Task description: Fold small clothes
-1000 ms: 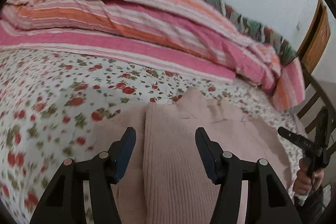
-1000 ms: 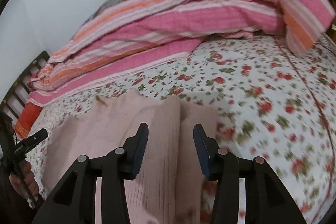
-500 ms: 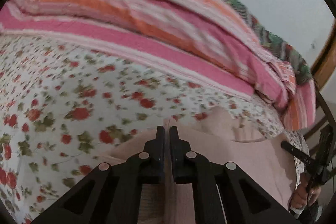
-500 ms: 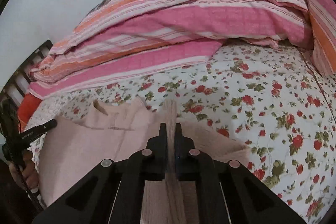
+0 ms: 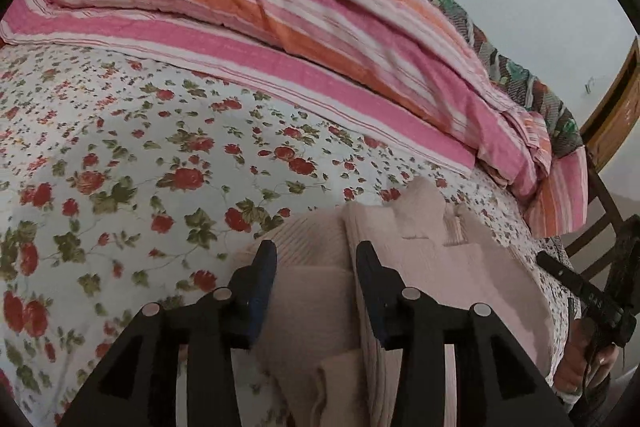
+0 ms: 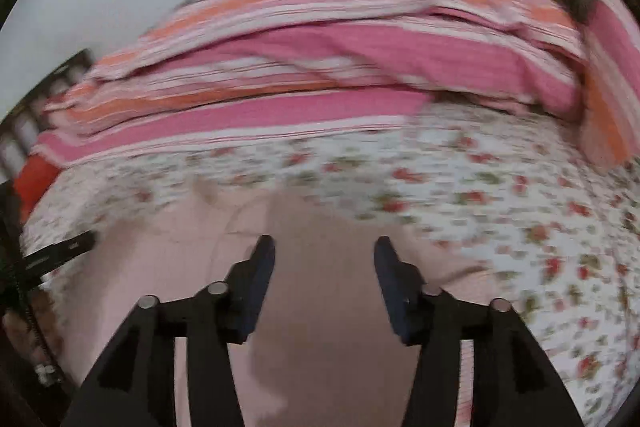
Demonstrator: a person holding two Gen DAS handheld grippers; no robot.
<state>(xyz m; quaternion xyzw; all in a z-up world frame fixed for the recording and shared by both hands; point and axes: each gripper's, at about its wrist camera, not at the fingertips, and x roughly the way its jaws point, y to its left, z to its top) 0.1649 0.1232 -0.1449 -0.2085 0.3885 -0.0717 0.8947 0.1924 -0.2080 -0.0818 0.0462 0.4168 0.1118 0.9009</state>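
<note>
A pale pink ribbed knit garment [image 5: 432,255] lies on the floral bedsheet [image 5: 120,155], with a folded-over edge running between the fingers of my left gripper [image 5: 316,263]. That gripper is open just above the fold and holds nothing. The right wrist view is blurred; the same garment [image 6: 324,267] lies under my right gripper [image 6: 325,259], which is open and empty. Each gripper shows at the edge of the other's view, the right one [image 5: 576,287] and the left one [image 6: 60,253].
A pink and orange striped quilt [image 5: 280,27] is piled along the far side of the bed against a pale wall. A patterned blanket [image 5: 520,75] lies behind it. A wooden headboard [image 5: 616,115] and chair frame stand at the right.
Half a second ago both grippers were shut on folds of the pink garment. Now both are open, and the cloth lies folded over on the bed. The right view is moving.
</note>
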